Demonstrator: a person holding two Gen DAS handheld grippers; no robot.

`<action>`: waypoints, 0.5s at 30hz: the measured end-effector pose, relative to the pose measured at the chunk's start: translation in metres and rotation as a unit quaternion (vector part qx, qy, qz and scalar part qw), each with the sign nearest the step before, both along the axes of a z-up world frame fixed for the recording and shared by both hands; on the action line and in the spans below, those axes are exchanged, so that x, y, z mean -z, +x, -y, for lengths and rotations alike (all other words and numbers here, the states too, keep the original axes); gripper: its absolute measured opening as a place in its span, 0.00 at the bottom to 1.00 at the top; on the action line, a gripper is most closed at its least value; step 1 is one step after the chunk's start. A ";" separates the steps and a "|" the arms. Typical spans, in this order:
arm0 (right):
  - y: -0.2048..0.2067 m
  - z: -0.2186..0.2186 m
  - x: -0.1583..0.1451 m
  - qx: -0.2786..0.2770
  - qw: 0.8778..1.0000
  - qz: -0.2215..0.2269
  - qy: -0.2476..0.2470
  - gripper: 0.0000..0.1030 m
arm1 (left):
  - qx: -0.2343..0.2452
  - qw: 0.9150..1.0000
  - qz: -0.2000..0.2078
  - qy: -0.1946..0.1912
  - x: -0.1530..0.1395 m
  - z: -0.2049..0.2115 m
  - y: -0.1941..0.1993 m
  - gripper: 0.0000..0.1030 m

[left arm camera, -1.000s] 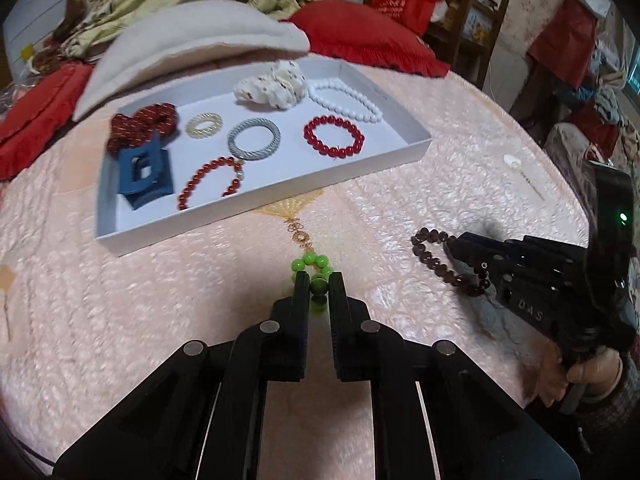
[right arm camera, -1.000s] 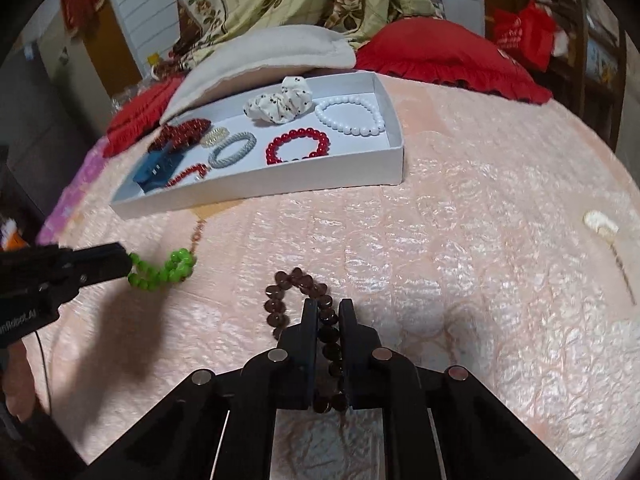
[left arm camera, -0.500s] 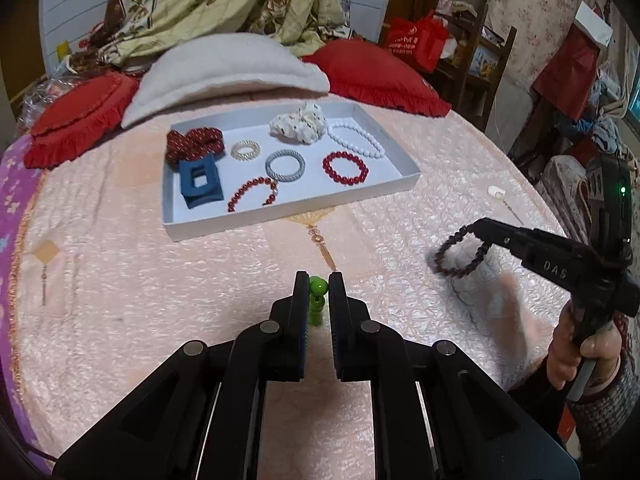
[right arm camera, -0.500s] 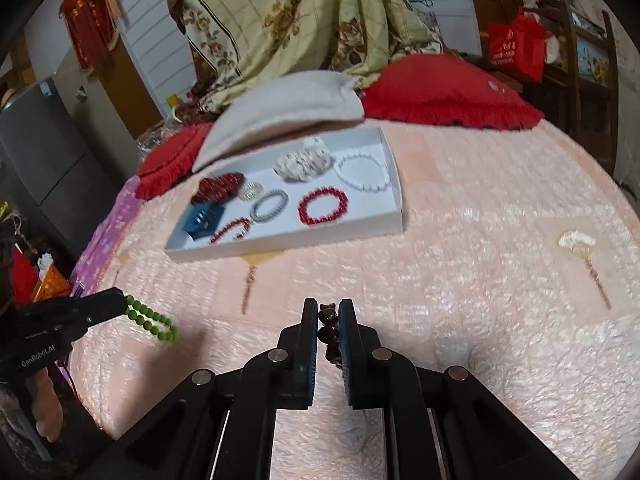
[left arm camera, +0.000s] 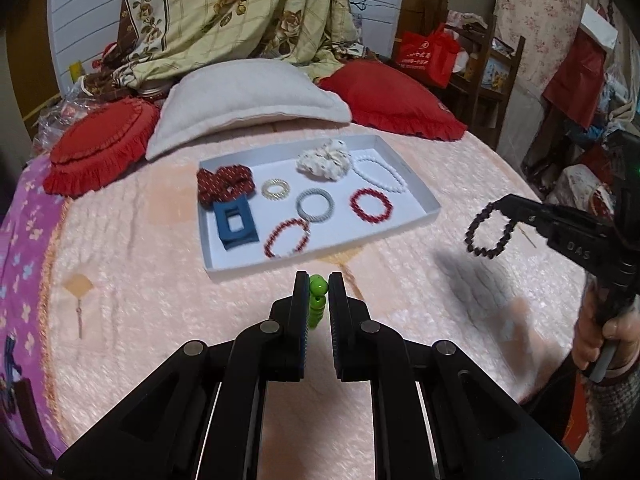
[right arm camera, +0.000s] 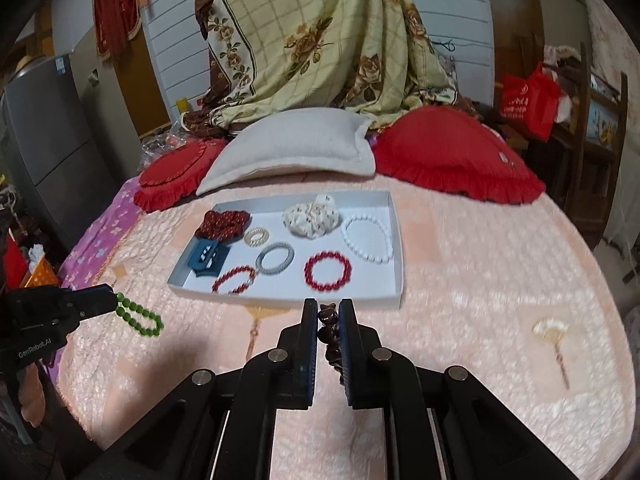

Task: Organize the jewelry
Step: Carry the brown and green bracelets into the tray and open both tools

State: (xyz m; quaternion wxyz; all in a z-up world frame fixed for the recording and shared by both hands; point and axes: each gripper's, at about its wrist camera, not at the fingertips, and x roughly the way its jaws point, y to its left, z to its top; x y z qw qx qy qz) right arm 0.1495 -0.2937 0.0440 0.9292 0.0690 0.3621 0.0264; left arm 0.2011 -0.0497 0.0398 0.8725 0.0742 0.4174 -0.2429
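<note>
Between the fingers of your left gripper (left arm camera: 318,285), the green bead bracelet (left arm camera: 317,300) is pinched by only a few beads, and in the right wrist view the rest of its loop hangs free below the tips, clear of the bed (left arm camera: 140,300). Your right gripper (right arm camera: 329,307) is closed the same way on the dark brown bead bracelet (right arm camera: 328,332), whose loop dangles in the air beside the tray. Each hold is narrow and on round beads, so a quick swing or a slight easing of your squeeze could let a bracelet roll out and drop onto the quilted cover, short of the tray.

Just ahead lies the white tray (left arm camera: 416,200), and it is already busy: a red bead bracelet (left arm camera: 287,237) and a blue hair clip (left arm camera: 235,227) near the front wall, a grey ring bracelet (left arm camera: 314,205) and a second red bracelet (left arm camera: 370,205) behind them, scrunchies and a white bead bracelet (left arm camera: 378,173) at the back. If you lower a dangling loop carelessly, it may land across one of these and tangle, or snag the front wall and tip the light tray.
</note>
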 end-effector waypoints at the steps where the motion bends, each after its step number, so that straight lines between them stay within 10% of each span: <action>1: 0.004 0.001 -0.002 0.000 1.000 0.000 0.000 0.10 | -0.002 1.000 0.000 0.003 -0.001 0.002 0.007 0.08; 15: 0.075 0.007 0.007 0.013 1.000 -0.025 -0.002 0.10 | -0.021 0.999 -0.040 0.016 0.021 0.034 0.108 0.08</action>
